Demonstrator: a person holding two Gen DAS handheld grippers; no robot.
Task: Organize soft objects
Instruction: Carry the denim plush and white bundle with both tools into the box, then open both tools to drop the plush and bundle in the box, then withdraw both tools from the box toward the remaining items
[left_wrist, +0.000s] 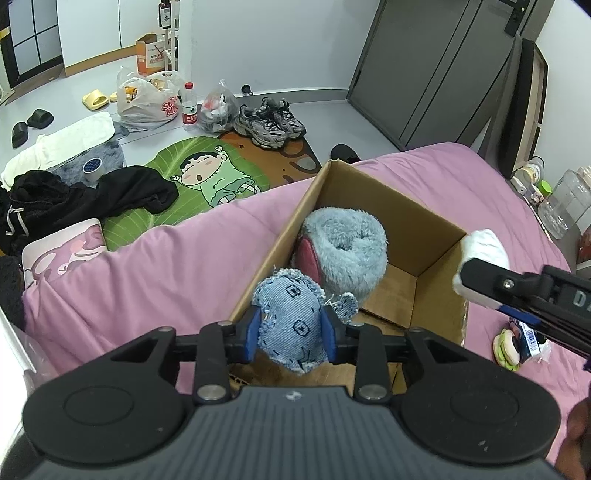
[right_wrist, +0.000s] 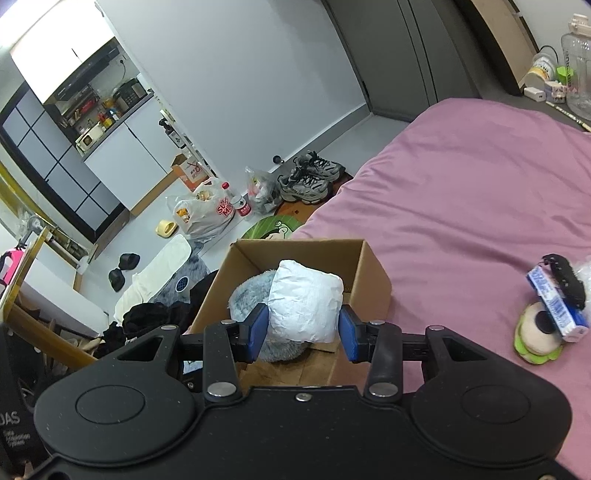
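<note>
An open cardboard box (left_wrist: 436, 221) stands on the pink bed, with a fluffy light-blue rolled item (left_wrist: 347, 243) inside. My left gripper (left_wrist: 291, 332) holds a blue denim stuffed toy (left_wrist: 291, 306) between its blue pads, over the box's near left corner. My right gripper (right_wrist: 303, 328) is shut on a white soft bundle (right_wrist: 304, 299) and hovers over the near side of the same box (right_wrist: 369, 273), above the fluffy item (right_wrist: 247, 295). In the left wrist view the right gripper (left_wrist: 480, 280) with the white bundle (left_wrist: 484, 243) shows at the box's right wall.
A burger-shaped plush (right_wrist: 535, 332) and a blue-white packet (right_wrist: 554, 306) lie on the bed sheet (right_wrist: 461, 184) right of the box. On the floor beyond the bed are black clothes (left_wrist: 92, 199), a cartoon mat (left_wrist: 207, 173), sneakers (left_wrist: 269, 122) and plastic bags (left_wrist: 147, 99).
</note>
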